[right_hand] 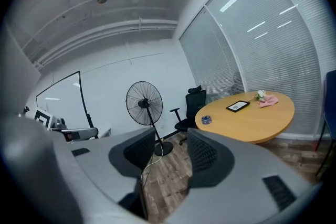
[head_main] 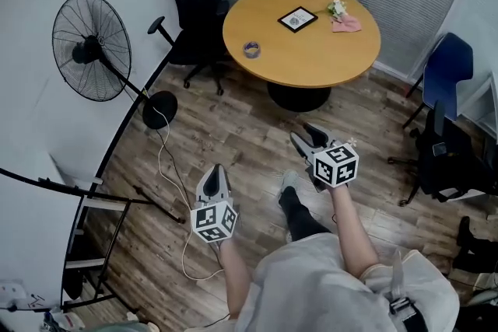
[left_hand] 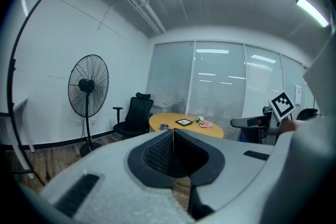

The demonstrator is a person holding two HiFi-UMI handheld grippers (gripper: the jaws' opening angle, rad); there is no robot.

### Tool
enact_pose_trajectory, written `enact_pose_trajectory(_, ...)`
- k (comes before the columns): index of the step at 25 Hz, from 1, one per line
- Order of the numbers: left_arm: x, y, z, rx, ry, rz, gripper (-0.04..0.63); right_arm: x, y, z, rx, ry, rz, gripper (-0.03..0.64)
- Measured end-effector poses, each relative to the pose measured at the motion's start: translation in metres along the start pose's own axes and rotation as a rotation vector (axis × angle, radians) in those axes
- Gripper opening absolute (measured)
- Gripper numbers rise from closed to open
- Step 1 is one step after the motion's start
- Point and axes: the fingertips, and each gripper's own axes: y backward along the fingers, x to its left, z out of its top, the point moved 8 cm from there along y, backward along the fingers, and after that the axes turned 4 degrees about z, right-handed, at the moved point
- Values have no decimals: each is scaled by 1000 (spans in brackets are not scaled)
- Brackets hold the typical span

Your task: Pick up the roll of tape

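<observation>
Both empty | left gripper [head_main: 216,169] together | right gripper [head_main: 302,131] apart | tape roll [head_main: 251,49] on table [head_main: 311,62]

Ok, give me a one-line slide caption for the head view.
Person faces a round table bearing the roll of tape, left gripper shut, right gripper open, both well short of it.

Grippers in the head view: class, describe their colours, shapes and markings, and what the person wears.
The left gripper and right gripper each have grey tapered jaws, black ribbed pads and a white cube with black square markers. The person wears a light grey top and dark trousers.
</observation>
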Motion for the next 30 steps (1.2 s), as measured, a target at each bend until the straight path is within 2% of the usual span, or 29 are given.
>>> enact_pose_trajectory(8,23,-91,31,14,-25,-35,11,-40,-79,36,78,36,-44,173)
enact_pose_trajectory(15,48,-180,55,32,-4,-36,11,-85,-151,77,67,28,-44,173)
enact_pose_trajectory(22,59,-256,86,29,-45,-29,10,-132,-213,110,64,30,-10,173)
enact_pose_trajectory(30,71,-314,109,57,-113,-19,11,-175,-260,118,-1,-72,18,172)
